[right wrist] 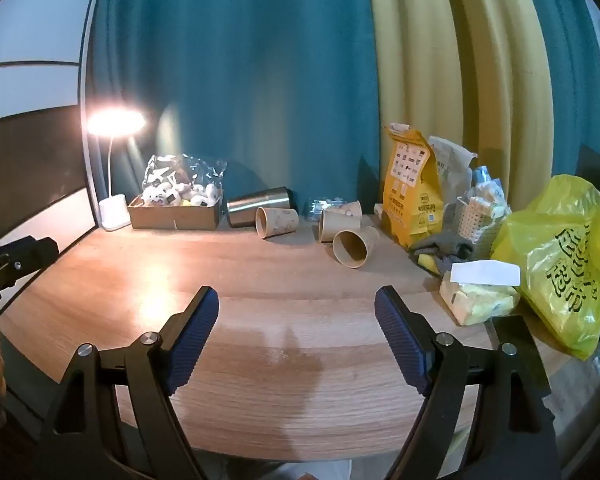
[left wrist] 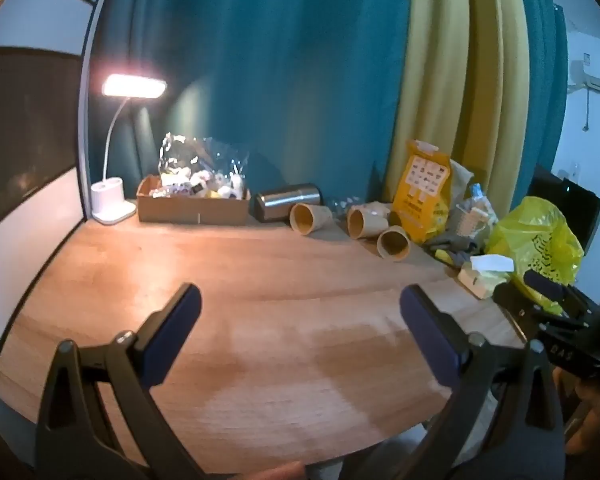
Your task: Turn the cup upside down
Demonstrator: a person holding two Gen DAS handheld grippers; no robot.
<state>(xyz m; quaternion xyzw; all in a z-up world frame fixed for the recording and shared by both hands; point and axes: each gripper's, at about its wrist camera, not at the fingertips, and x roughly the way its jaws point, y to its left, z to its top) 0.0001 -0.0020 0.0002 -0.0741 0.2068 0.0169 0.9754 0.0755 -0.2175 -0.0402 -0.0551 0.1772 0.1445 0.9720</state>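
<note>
1. In the left wrist view we see three paper cups lying on their sides at the far edge of the wooden table (left wrist: 260,280), mouths turned toward us: the left cup (left wrist: 309,218), the middle cup (left wrist: 366,222) and the nearest cup (left wrist: 394,243). Each is tan with a brown inside; the print on their walls is too blurred to read.
2. Our left gripper (left wrist: 300,308) stands wide apart with nothing between its blue pads, hovering over bare wood well short of the cups.
3. Behind the cups we count one steel tumbler (left wrist: 288,200) on its side just left of the left cup, one cardboard box (left wrist: 192,210), one lit desk lamp (left wrist: 134,87), one orange bag (left wrist: 422,200) and one yellow plastic bag (left wrist: 540,236).
4. In the right wrist view we count the same three cups; here a faint pale pattern shows on their walls. The nearest cup sits in front of the middle one, seemingly touching it, while the left cup lies apart beside the tumbler.
5. Our right gripper (right wrist: 297,310) is also spread wide and empty, above the table and well apart from the cups.
6. One tissue pack (right wrist: 478,294) lies near the right finger.
</note>
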